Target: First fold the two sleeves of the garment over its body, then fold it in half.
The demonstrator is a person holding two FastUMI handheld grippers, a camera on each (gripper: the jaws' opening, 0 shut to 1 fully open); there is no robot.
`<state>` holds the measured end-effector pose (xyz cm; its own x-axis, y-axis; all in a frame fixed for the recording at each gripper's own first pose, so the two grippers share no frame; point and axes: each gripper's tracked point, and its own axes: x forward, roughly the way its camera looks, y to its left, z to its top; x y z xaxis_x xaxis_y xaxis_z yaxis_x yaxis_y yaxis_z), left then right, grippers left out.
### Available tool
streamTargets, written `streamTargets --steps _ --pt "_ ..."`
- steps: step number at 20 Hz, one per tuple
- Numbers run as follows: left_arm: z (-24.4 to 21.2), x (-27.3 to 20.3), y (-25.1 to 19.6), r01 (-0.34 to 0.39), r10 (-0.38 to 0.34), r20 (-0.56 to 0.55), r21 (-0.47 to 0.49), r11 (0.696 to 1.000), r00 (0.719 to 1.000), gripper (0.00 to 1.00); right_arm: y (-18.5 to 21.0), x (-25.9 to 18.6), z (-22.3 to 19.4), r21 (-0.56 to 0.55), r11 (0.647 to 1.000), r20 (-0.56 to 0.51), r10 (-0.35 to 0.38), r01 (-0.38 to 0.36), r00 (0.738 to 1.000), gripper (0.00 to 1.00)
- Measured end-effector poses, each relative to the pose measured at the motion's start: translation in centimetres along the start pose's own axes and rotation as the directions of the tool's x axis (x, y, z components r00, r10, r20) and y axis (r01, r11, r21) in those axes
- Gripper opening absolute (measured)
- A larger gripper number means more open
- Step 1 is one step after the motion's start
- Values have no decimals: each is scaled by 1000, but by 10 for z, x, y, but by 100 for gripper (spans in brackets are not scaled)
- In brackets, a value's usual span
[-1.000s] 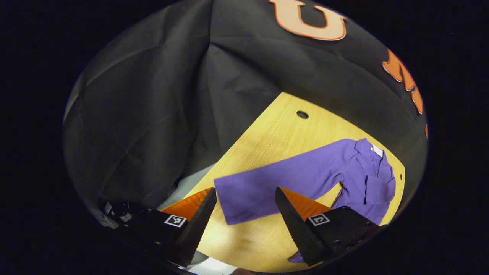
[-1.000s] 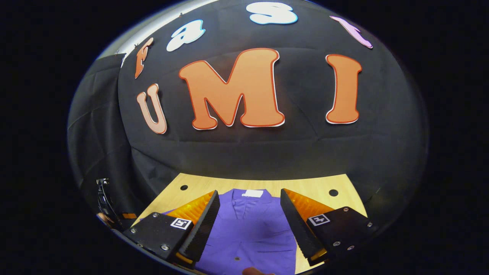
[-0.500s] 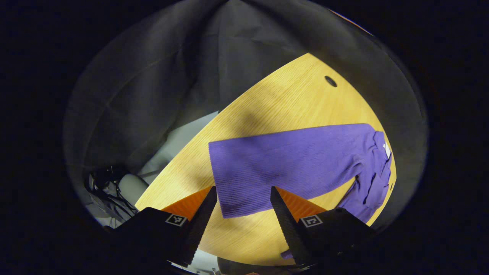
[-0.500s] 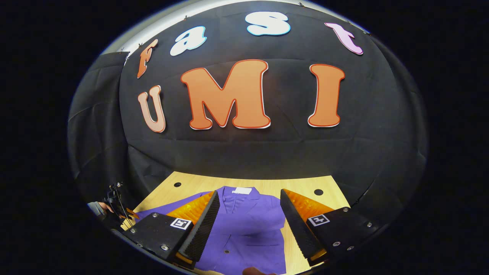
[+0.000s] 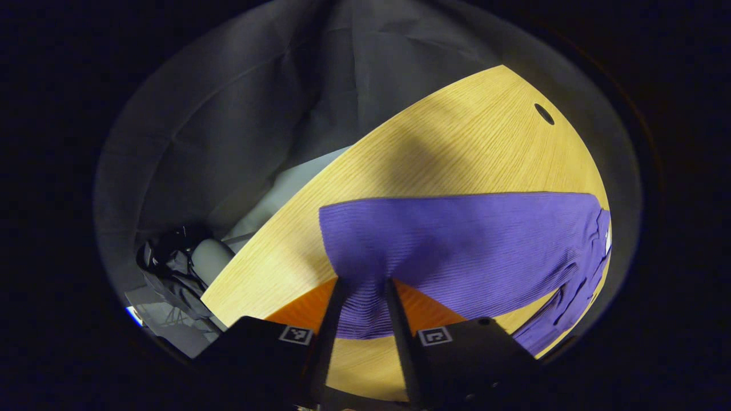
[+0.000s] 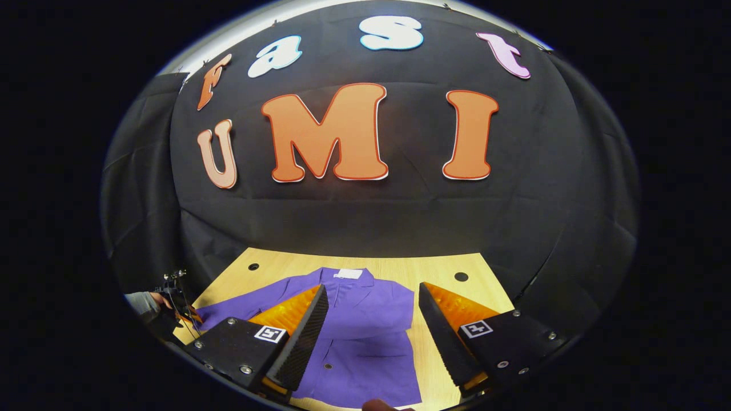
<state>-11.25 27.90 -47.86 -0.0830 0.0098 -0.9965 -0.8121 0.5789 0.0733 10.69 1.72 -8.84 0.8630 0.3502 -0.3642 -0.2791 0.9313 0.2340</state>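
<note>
The left claw [image 5: 361, 297] sits low with its fingers drawn nearly together, pinching purple cloth between them. The right claw [image 6: 372, 328] is held level and higher, its fingers spread wide apart with nothing between them. At the far left of the right gripper view, a sleeved hand [image 6: 143, 302] holds the left claw.

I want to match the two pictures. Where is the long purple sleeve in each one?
Left gripper view: the sleeve stretches across the middle, its cuff pinched between the left gripper fingers.
Right gripper view: it lies at lower left, beside the shirt's body.
Shared landmark: the white collar label.
</note>
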Motion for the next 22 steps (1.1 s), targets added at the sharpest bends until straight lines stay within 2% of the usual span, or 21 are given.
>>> streamTargets --steps 1,4,7,10,13,17,22 --pt "4 0 -4 11 -11 6 11 1000 1000 46 0 -1 -1 4 1000 3 -1 1 1000 95" --pt "15 -2 -15 57 -60 39 61 997 997 11 1 -3 0 13 1000 12 9 -9 1000 95" --pt "8 -6 -17 101 -104 32 86 991 994 7 1 -5 -2 17 1000 11 17 -17 1000 95" --pt "10 -18 -20 113 -122 76 115 987 990 5 -2 -9 0 9 1000 22 12 -13 1000 95" --pt "12 -44 -39 109 -136 132 190 976 982 5 -6 -10 0 21 1000 29 15 -15 999 95" --pt "12 -97 -85 158 -222 188 308 938 957 5 -11 -13 -3 34 999 27 26 -27 999 95" --pt "9 -159 -143 196 -315 233 423 885 920 5 -20 -21 -3 -14 999 44 33 -33 998 95"
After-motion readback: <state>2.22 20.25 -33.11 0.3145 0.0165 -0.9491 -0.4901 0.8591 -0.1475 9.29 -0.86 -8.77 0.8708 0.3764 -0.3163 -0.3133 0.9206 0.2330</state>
